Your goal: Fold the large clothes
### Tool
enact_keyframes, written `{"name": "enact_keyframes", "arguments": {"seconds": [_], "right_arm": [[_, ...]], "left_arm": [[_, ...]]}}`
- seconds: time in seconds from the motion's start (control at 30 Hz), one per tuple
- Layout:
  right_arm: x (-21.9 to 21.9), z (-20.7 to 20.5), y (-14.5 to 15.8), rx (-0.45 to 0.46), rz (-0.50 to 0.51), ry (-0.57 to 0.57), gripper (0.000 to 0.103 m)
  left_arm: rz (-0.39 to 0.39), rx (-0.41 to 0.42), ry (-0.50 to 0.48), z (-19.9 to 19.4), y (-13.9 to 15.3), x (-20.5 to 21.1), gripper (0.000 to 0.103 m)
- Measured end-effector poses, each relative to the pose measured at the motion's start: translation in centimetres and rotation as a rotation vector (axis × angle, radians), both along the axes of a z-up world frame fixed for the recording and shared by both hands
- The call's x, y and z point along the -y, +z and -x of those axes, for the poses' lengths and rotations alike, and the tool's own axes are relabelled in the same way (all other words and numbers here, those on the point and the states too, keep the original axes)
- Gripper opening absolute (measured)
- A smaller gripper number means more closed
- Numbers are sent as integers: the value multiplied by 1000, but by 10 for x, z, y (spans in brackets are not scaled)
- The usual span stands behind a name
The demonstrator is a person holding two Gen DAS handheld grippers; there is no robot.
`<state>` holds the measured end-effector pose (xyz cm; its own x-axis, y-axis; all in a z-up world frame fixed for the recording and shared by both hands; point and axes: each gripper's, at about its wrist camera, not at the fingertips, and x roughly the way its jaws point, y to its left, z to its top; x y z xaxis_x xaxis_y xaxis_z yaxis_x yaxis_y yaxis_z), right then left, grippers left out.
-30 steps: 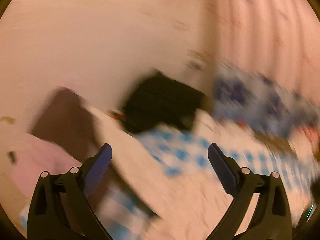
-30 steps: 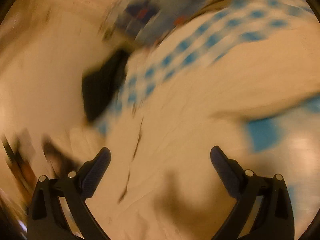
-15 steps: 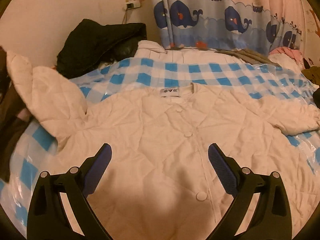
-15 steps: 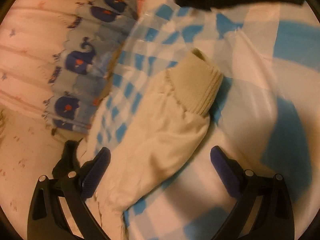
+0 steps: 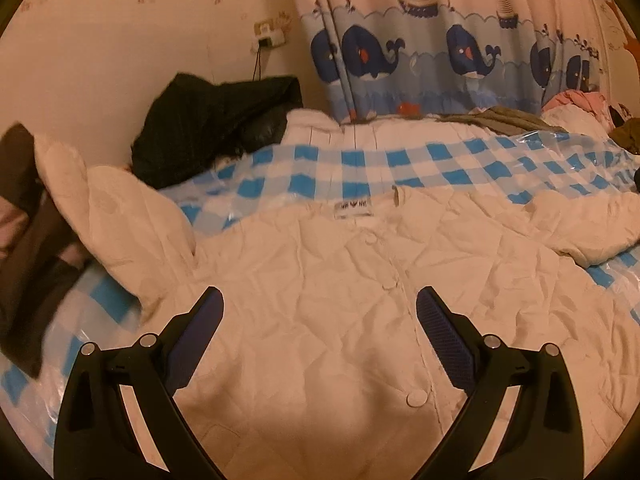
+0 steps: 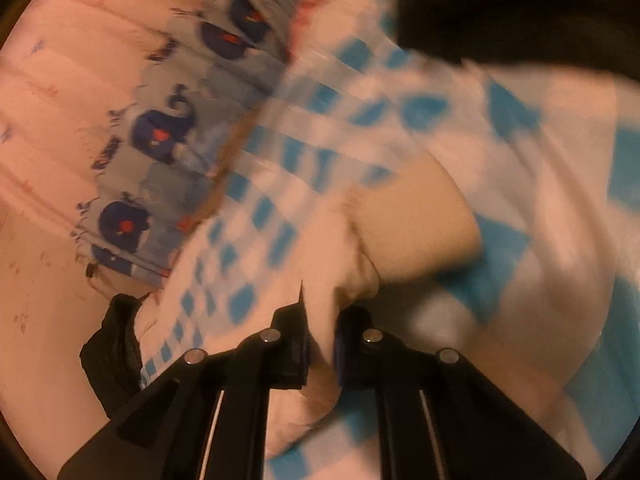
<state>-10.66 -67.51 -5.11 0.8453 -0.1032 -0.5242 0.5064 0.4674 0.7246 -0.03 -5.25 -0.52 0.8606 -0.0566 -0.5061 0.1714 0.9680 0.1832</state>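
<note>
The quilted cream jacket (image 5: 320, 300) lies buttoned on the glossy checked bedcover (image 5: 360, 164), under the spread left gripper (image 5: 318, 320). Only the right wrist view shows the right gripper (image 6: 322, 344), its jaws just closed, pinching the jacket's sleeve (image 6: 348, 256) by its ribbed cuff (image 6: 412, 220).

bed: blue-checked cover (image 5: 384, 160) | on it: cream quilted jacket (image 5: 320, 300), black garment (image 5: 208, 120)

Right gripper (image 6: 322, 344): half a second ago its jaws stood wide apart on either side of the sleeve (image 6: 344, 264) of the cream quilted jacket (image 5: 340, 300). They have just been closing and now pinch the sleeve just behind its ribbed cuff (image 6: 416, 216). The right wrist view has gone from sharp to blurred.

Left gripper (image 5: 320, 316): a second ago its view was a blur of wall and bedding. It is now sharp, with the buttoned jacket front beneath the open jaws.
</note>
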Motion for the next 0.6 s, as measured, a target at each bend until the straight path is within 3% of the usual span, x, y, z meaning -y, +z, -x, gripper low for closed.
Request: {"name": "enact_keyframes", "arguments": {"seconds": [0.17,0.33,0.47,0.6], "right_arm": [[-41,-30,84,122,123,66,10],[-121,-81,163,235,222,216,10],[-206,-127,209,299,288,369,10],[-296,-170,233,329,346,511,10]], "left_arm": [[33,16,1,2,12,-8,93],[99,31,72,-8,21,-33,93],[145,88,225,-21,33,-76,93],[270,157,421,-25,53,-144,93]]}}
